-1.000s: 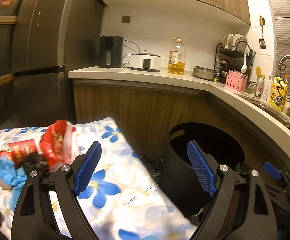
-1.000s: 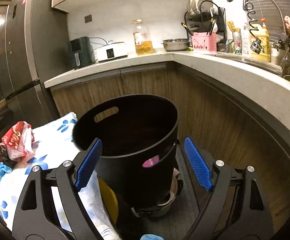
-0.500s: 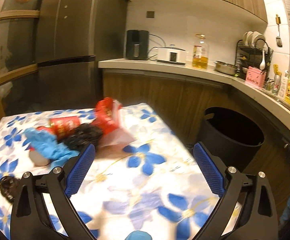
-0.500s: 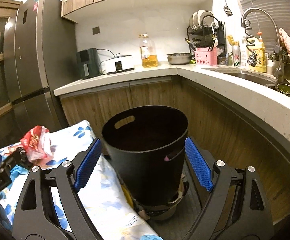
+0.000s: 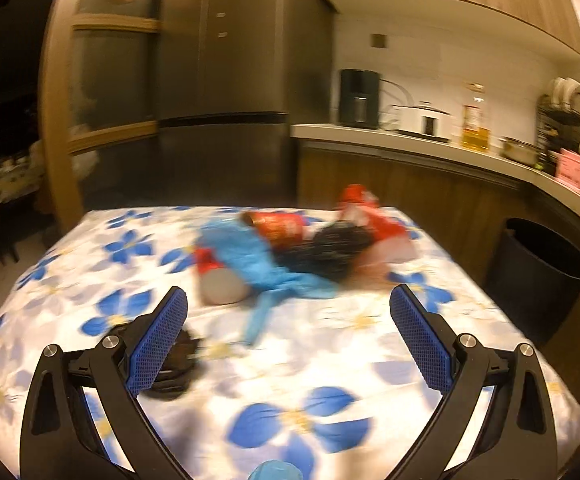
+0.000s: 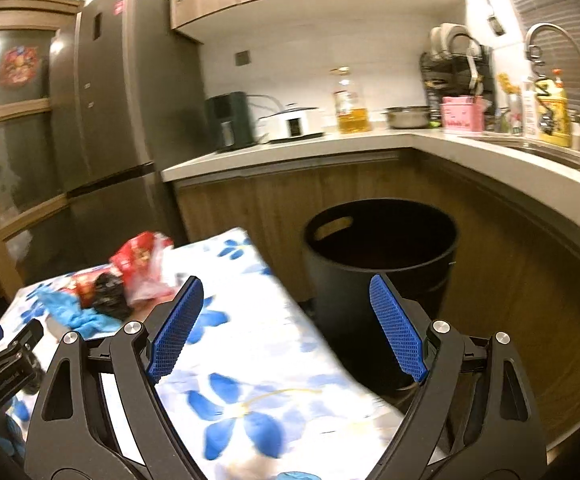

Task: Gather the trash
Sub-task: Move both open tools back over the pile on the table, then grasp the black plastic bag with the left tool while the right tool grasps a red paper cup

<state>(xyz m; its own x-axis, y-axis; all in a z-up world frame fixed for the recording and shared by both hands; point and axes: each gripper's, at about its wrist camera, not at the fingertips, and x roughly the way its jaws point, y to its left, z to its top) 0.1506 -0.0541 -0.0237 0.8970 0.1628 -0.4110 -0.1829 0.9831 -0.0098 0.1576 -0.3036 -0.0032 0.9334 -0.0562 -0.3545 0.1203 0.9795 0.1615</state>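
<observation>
Blue ribbed pads frame both views: your left gripper [image 5: 288, 336] has its jaws spread as wide as they go with nothing between them, and your right gripper [image 6: 286, 324] is also wide apart and empty. Past the left pads, on the flowered tablecloth [image 5: 290, 380], a dark round object [image 5: 178, 364] lies at eight o'clock, and the trash pile [image 5: 290, 248] sits at twelve: blue glove [image 5: 258, 264], black wad [image 5: 329, 248], red wrappers [image 5: 365, 220]. Farther off, the black bin [image 6: 381, 264] stands on the floor at one o'clock in the right view, just beside the table.
</observation>
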